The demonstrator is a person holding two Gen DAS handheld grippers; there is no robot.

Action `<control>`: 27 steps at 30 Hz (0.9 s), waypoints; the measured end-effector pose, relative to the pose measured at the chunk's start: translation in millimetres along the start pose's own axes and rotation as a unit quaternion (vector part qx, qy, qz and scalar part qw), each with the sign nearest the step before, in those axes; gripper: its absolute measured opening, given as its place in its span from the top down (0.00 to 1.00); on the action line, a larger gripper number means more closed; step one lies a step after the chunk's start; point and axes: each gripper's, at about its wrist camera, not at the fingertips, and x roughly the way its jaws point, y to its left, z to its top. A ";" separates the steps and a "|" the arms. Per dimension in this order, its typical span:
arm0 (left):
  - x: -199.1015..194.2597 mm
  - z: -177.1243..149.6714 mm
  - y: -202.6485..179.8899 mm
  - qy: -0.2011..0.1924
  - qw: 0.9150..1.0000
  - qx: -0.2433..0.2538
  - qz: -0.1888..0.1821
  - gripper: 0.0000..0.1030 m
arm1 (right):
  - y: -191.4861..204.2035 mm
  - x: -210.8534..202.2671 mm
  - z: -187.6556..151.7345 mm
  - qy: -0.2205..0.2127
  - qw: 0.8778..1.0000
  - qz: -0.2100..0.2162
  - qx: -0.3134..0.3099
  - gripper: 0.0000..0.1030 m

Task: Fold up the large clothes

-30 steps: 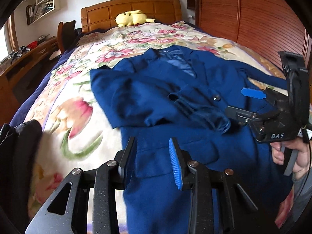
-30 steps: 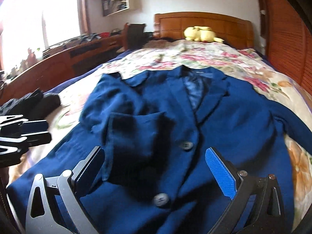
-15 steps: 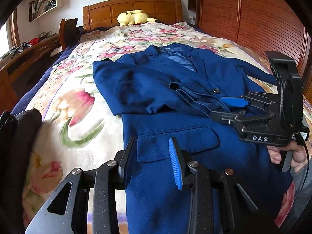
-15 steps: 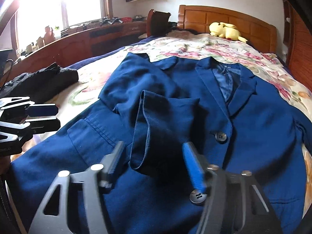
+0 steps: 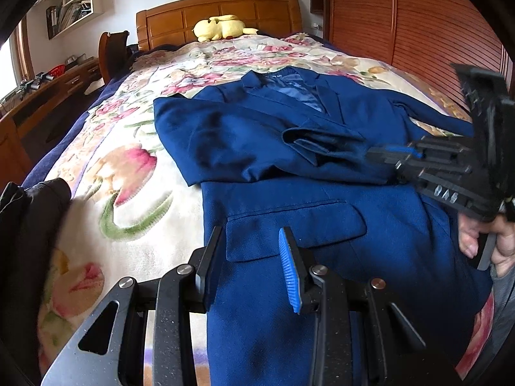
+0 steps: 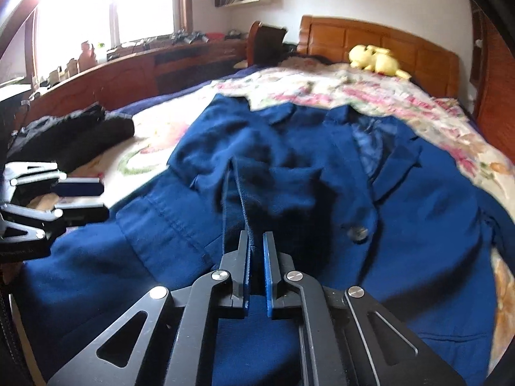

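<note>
A dark blue jacket [image 5: 289, 199] lies face up on the floral bedspread [image 5: 128, 167], one sleeve [image 5: 322, 141] folded across its front. In the right wrist view my right gripper [image 6: 256, 247] is shut on the cuff edge of that sleeve [image 6: 273, 186], the fabric pinched between the blue pads. The left wrist view shows the same right gripper [image 5: 386, 156] at the sleeve end, held by a person's hand [image 5: 489, 241]. My left gripper [image 5: 251, 257] hovers over the jacket's pocket flap with its jaws partly apart and nothing gripped. It also appears at the left edge as the left gripper [image 6: 80, 199].
A black garment [image 6: 70, 135] lies bunched at the bed's left edge. A yellow plush toy [image 5: 222, 27] rests against the wooden headboard [image 5: 219, 13]. A wooden wardrobe [image 5: 402, 32] flanks the bed's right side, and a long desk [image 6: 128, 74] runs under the window.
My right gripper moved onto the folded sleeve's cuff and its jaws went from wide open to shut on the fabric. The left gripper kept its place and its opening.
</note>
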 end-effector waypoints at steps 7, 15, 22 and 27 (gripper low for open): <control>-5.1 8.0 -3.1 -0.015 1.000 -0.009 -0.006 0.66 | -26.7 -45.8 4.7 -0.053 0.997 -0.039 0.037 0.97; -10.7 16.8 -17.2 -0.031 0.999 0.003 -0.029 0.66 | -46.4 -81.7 -19.3 -0.046 0.992 -0.102 0.053 0.97; -12.6 15.0 -21.2 -0.032 0.999 0.008 -0.037 0.66 | -41.6 -85.4 -60.0 0.002 0.989 -0.125 0.081 0.97; -15.2 17.6 -21.8 -0.035 0.999 0.006 -0.038 0.66 | -30.5 -92.8 -55.4 -0.005 0.988 -0.134 0.077 0.97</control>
